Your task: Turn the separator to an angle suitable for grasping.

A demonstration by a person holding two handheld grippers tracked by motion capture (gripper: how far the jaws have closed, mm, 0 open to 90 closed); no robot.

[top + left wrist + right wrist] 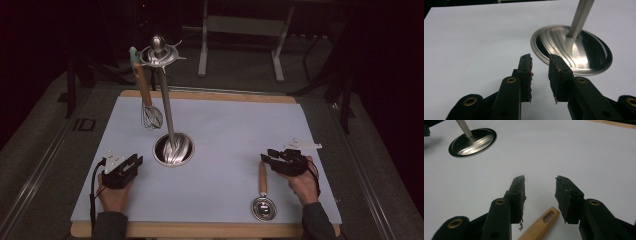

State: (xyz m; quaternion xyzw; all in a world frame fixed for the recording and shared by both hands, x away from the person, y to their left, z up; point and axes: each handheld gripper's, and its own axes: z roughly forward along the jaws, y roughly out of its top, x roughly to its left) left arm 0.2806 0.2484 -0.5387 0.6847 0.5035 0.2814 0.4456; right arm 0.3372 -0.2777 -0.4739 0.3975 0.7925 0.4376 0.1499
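At the bench's near-left corner, your left gripper (pixel 129 166) rests low over the white sheet (pixel 230 130), its fingers (pixel 525 72) spread with nothing between them. In the left gripper view they point at the rim of the steel stand's round base (pixel 571 48), which lies just beyond the tips without touching them.

Toward the far-left part of the bench, a whisk (pixel 146 95) with a wooden handle and a pale green loop hangs from the ring at the top of the utensil stand (pixel 167 100), its wire head just above the sheet. The stand's pole rises from the polished base, which sits left of the bench's centre; the pole looks tilted in the high view.

Right of centre, near the front edge, a ladle (pixel 263 197) lies flat on the sheet, wooden handle pointing away from you and steel bowl nearest the edge.

At the near-right, your right gripper (pixel 272 161) hangs just over the far end of that handle. Its fingers (pixel 517 195) stand apart and pinch nothing: in the right gripper view the slotted tip of the handle (pixel 541 223) lies on the sheet below the gap between them, clear of both pads.
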